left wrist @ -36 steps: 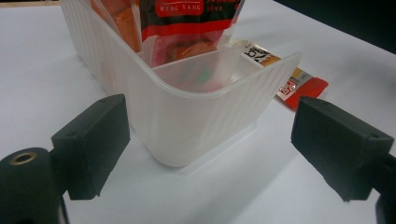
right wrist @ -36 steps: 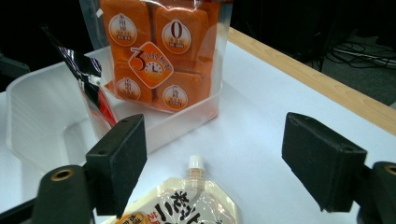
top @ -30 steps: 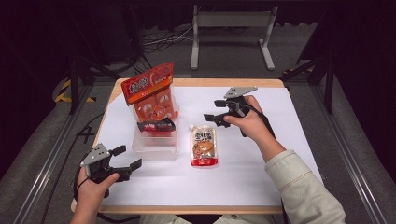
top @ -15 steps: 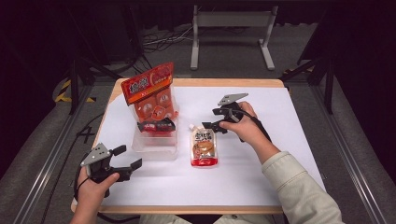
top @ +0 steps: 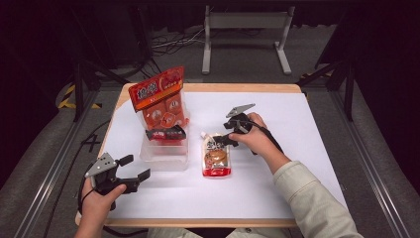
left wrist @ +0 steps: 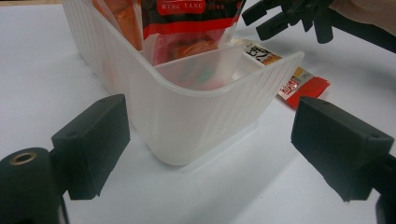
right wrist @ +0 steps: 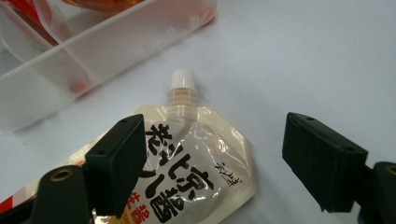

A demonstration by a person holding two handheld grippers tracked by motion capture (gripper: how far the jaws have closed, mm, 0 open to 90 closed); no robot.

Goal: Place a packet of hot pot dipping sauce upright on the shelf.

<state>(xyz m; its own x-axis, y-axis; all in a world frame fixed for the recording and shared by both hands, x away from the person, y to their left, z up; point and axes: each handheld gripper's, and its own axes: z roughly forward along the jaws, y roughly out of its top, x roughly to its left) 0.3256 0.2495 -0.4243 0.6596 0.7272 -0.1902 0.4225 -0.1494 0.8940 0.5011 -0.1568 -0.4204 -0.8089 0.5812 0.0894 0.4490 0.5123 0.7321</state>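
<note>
Right gripper view has my right tool [right wrist: 212, 158] spread over the spouted sauce pouch [right wrist: 196, 182], flat on the bench [top: 307, 148] mid-frame. Closing on slick film could let it slip or pucker. My left tool [left wrist: 210, 149] gapes before the clear bin [left wrist: 187, 121].

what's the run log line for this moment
right tool: open, over spout pouch | pouch: flat on table beside clear bin | left tool: open, idle near bin

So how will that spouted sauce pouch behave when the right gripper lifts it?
The pouch looks like soft glossy film, so it will probably sag and may slip. Its rigid spout seems the firmer hold. The right gripper hangs open over it.
</note>
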